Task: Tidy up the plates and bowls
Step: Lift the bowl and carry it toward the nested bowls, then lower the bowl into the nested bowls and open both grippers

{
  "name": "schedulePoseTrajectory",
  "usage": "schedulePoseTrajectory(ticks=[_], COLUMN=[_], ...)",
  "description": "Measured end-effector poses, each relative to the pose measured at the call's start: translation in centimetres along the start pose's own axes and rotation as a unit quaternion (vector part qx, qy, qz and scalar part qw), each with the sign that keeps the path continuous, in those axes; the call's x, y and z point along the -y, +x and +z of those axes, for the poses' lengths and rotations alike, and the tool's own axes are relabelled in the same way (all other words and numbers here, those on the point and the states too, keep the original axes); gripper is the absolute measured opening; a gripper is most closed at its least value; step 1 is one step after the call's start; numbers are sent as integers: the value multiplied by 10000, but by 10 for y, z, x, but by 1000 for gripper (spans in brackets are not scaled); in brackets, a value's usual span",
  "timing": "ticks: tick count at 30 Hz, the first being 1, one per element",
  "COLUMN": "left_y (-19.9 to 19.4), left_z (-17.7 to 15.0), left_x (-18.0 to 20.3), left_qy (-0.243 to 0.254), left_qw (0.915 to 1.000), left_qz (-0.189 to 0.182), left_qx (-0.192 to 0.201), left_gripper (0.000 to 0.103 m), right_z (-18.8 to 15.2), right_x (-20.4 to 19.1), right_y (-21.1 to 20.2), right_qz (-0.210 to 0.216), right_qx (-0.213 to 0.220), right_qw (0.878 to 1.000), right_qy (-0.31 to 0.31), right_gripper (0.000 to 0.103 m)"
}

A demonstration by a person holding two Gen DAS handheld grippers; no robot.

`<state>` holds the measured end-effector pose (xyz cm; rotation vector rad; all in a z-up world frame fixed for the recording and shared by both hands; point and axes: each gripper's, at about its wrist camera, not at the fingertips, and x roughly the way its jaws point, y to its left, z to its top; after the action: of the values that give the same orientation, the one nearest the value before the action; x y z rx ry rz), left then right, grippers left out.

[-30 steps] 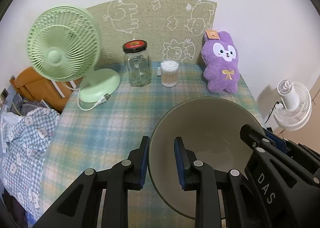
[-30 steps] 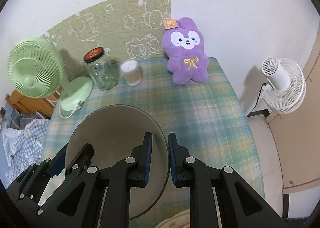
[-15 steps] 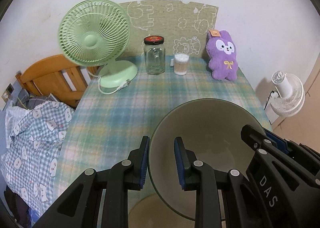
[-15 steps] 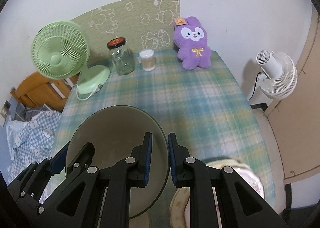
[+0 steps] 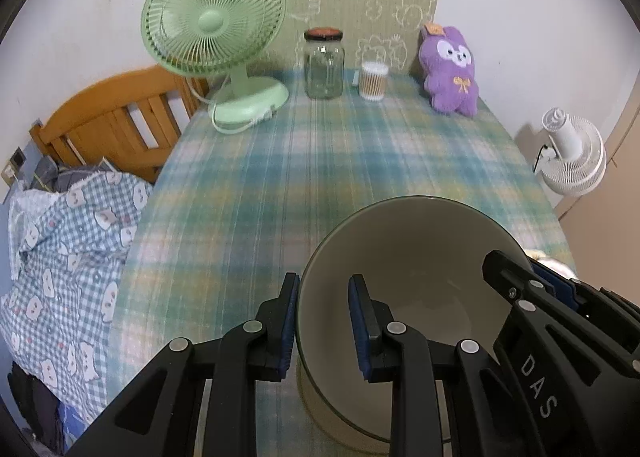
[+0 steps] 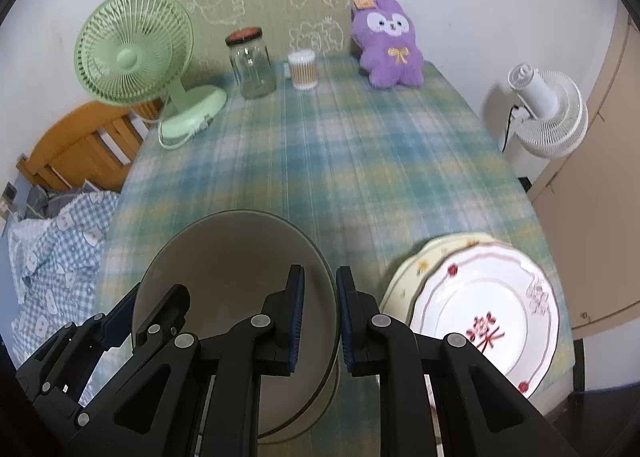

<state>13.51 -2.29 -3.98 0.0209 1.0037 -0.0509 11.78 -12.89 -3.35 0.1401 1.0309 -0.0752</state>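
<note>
A large grey-green bowl (image 5: 420,281) hangs over the near end of the table, held by both grippers. My left gripper (image 5: 324,327) is shut on the bowl's left rim, one pad outside and one inside. My right gripper (image 6: 319,321) is shut on the right rim of the same bowl (image 6: 232,273). To the right of the bowl, a white plate with red characters (image 6: 484,313) lies on a cream plate (image 6: 416,265) near the table's front right corner.
On the plaid-clothed table (image 6: 340,161), a green fan (image 5: 216,25), a glass jar (image 5: 324,65), a cotton-swab tub (image 5: 374,81) and a purple plush rabbit (image 5: 450,69) line the far edge. A wooden bed frame (image 5: 116,121) and checked bedding stand left; a white floor fan (image 6: 548,113) right.
Both grippers have pulled back toward the near edge with the bowl still held; the far objects look smaller, and the stacked plates have come into the right wrist view.
</note>
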Motion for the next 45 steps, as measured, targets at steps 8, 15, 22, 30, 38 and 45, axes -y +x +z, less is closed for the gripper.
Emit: schedulePoseTrajectory(ticks=[8,15,22,30,38,45], left_y=[12,22,26,25,15,6], left_z=[-16,-25,-26,-28,-28,-25], left_x=[-6,-9,-9,-8,-2,-7], left_qy=[-23,-52,-70,-58,207,240], left_qw=[9997,9992,9990,9989,9991,9991], left_qz=[-58,-97,-134,-151,-188,-294], left_qx=[-247,-389,-410,-438,-320,-195], left_gripper=[23,23,23,23,41,66], right_z=[-17,-23,-25,-28,-26,-24], right_x=[-3,-4,-2,-3,-2,2], right_y=[14,24,29,28,22,9], right_qz=[-79,-130,-171,-205,-133,-79], right_qx=[-241,-382,-394,-400,-508,-468], right_qw=[9997,9992,9991,9990,9986,9989], right_qy=[22,31,22,-19,-103,-58], right_gripper=[20,20,20,20,20,53])
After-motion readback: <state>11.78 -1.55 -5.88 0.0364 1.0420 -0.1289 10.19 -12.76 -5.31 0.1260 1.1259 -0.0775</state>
